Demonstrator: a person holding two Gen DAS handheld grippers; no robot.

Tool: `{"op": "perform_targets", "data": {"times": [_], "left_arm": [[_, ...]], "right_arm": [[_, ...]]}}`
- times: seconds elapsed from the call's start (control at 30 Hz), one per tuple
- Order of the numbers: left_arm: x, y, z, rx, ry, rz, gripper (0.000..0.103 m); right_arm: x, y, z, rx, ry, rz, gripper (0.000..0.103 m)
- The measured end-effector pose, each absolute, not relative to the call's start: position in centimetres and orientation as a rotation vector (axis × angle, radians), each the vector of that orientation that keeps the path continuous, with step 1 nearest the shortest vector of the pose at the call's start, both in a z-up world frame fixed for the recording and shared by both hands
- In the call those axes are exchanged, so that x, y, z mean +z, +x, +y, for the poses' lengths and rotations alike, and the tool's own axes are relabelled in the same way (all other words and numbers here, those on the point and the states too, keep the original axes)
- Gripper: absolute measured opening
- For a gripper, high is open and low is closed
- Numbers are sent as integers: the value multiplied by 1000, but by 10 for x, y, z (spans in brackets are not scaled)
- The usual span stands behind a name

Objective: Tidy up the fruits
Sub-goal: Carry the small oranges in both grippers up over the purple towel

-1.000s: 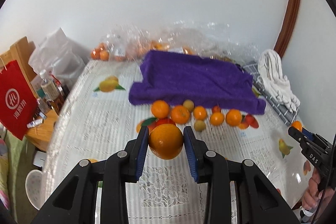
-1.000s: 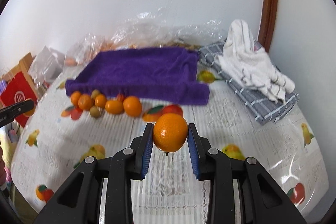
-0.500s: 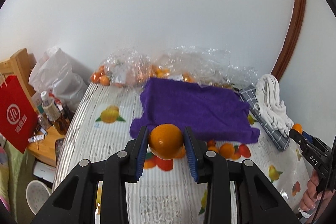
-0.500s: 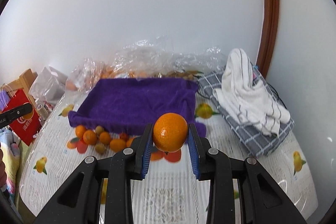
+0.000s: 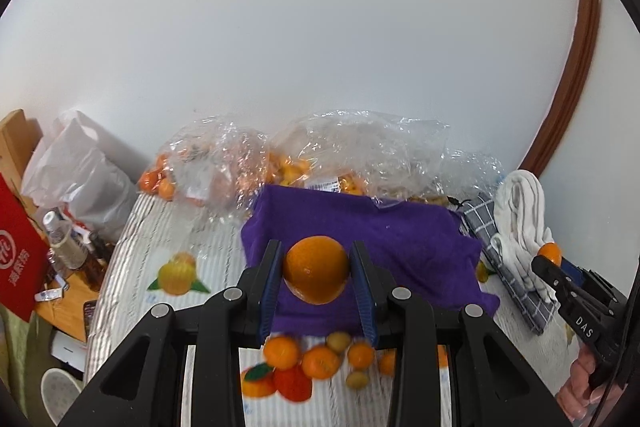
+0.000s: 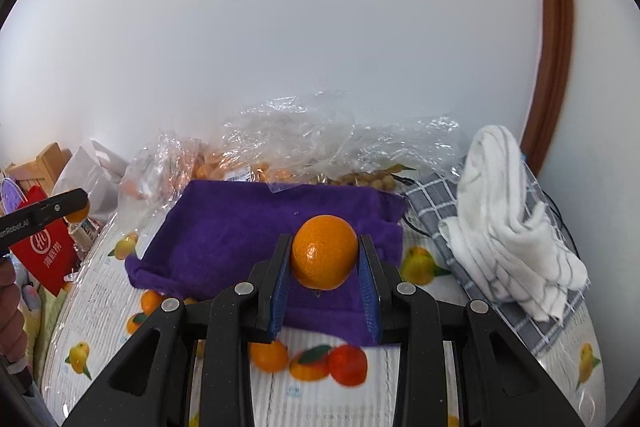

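My left gripper (image 5: 317,271) is shut on an orange (image 5: 316,269) and holds it in the air over the near part of the purple towel (image 5: 404,247). My right gripper (image 6: 325,261) is shut on another orange (image 6: 324,257), also raised over the purple towel (image 6: 232,235). Several loose oranges and small fruits (image 5: 320,359) lie on the tablecloth just in front of the towel; some show in the right wrist view (image 6: 269,355). The right gripper also shows at the right edge of the left wrist view (image 5: 556,261).
Clear plastic bags of fruit (image 5: 288,159) lie behind the towel against the wall. A checked cloth with a white towel (image 6: 516,227) lies to the right. A red bag (image 5: 16,259), bottles (image 5: 64,243) and a white bag (image 5: 80,179) stand off the table's left side.
Both grippers have risen and moved forward with their oranges, from above the loose fruit row to over the purple towel. Both stay shut.
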State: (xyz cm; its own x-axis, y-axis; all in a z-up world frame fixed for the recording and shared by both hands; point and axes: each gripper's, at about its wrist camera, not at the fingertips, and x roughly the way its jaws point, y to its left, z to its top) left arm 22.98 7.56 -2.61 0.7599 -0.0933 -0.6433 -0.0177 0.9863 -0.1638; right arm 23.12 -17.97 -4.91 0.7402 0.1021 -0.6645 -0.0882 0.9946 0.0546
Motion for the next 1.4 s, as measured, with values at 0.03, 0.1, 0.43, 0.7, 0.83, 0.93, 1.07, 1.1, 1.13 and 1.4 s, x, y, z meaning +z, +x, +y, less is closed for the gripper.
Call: {"op": "perform_targets", "data": {"times": [0.03,0.1,0.43,0.7,0.83,0.93,1.07,1.1,1.13,1.4], "left_arm": [[-28,235,75,-41,-165,708,32],[-33,252,73,-37,-171,716,32],[-69,324,77,-18,-207,751,32],[-114,367,83,-16,-215,795,32],[-141,376,82,-22,-196,831,32],[-151,384,80,-15,-180,861,32],[-157,385,77,-22,-149,862,32],[-159,386,76,-19,-146,870,32],[-162,388,76,-20,-147,880,32],[-179,393,70,-28,-137,918,32]], "right_arm": [[-51,237,-179,107,19,732,32],[-56,252,-177,112,18,738,32],[-88,331,-158,149,36,778,32],[-122,375,-153,150,16,800,32],[-145,385,-148,160,0,831,32],[-161,394,-144,156,-23,874,32],[-176,399,-142,160,-53,899,32],[-178,399,-141,154,-61,902,32],[-180,399,-141,148,-62,904,32],[-195,403,-148,137,-49,933,32]]}}
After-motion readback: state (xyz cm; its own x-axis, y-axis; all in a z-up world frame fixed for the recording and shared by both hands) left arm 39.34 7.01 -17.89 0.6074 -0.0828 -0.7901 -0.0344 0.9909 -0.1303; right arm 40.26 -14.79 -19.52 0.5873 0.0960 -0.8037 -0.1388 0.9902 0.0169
